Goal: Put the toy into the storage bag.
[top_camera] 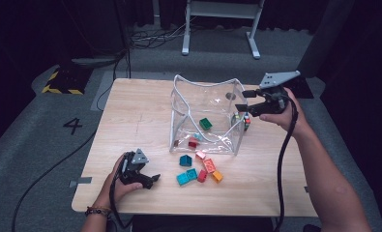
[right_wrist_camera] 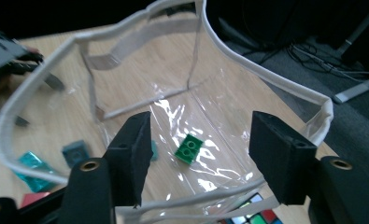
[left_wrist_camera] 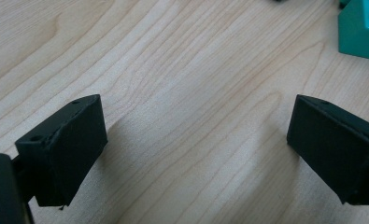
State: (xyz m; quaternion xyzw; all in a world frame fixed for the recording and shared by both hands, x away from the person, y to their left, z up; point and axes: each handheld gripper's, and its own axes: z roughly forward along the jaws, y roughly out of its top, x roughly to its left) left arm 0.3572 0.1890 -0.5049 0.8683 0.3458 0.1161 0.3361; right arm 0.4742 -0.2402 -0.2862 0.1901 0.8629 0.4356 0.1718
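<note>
1 green brick [top_camera: 205, 123] lies flat inside the clear bag [top_camera: 186, 99], long axis diagonal; roughly 6 bricks [top_camera: 200, 170] sit outside on the counter [top_camera: 130, 121]. Right tool [top_camera: 242, 109] released above the bag's edge, left tool [top_camera: 152, 181] released, both empty.

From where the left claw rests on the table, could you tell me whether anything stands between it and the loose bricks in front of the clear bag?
Nothing visible does. The left claw lies open on the table, with bare wood between it and the nearest teal brick. The clear bag stands farther back, beyond the brick pile.
</note>
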